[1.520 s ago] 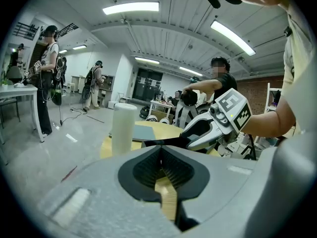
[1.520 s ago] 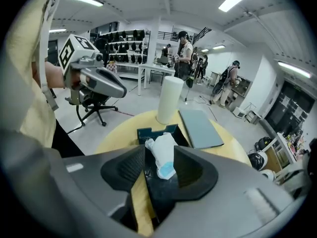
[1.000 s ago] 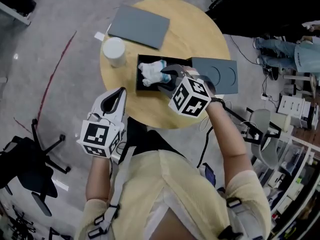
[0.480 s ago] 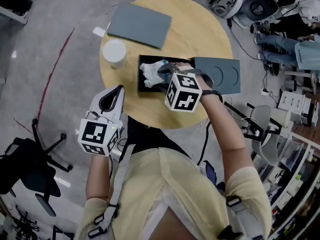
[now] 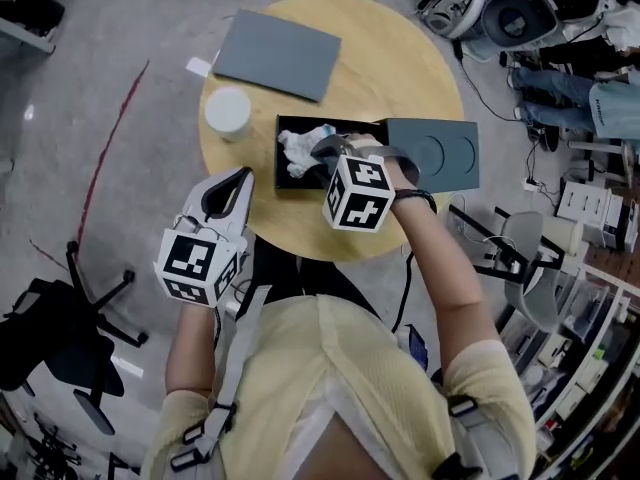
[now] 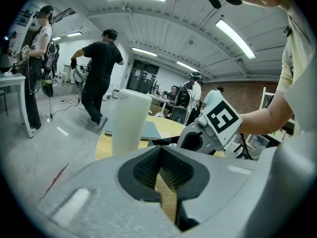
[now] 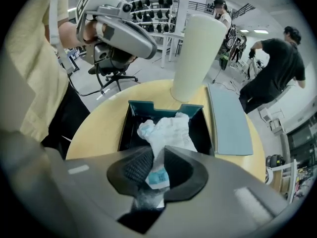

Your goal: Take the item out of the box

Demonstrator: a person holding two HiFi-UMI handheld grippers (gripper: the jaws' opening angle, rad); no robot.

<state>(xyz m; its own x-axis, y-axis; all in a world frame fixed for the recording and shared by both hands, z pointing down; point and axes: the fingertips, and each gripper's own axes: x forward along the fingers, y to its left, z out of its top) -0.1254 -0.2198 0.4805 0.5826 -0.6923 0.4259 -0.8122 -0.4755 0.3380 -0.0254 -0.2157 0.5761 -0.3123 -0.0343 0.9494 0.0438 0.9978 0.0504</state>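
**Pinch taken on the item, lift not yet begun**

My right gripper [image 7: 157, 155] points steeply down into the open black box [image 7: 128, 131]. Its fingers [image 7: 136, 168] have just been closing, and they now pinch a fold of the crumpled white item [image 7: 167, 127]. I came in from above because the box walls leave no way in from the side. I took the nearest raised fold because it is the easiest part of the item to catch.

Most of the item lies inside the box, bunched toward the far wall, with only the near tail caught between my pads. The wrapping looks soft and loose. I judge it may stretch or slip before the bulk follows, so a straight upward pull should suit best.

The box sits near the middle of the round tabletop [image 5: 400, 78]. Its lid [image 5: 440, 153] lies just beside it on my right, so the opening is clear. A white cup [image 5: 228, 111] and a flat grey panel [image 5: 278, 55] stand apart on the far side, out of the way.

My left gripper [image 5: 241, 179] hangs at the near edge of the tabletop, fingers pressed together on nothing. It is free to steady the box if the box rises with the item.
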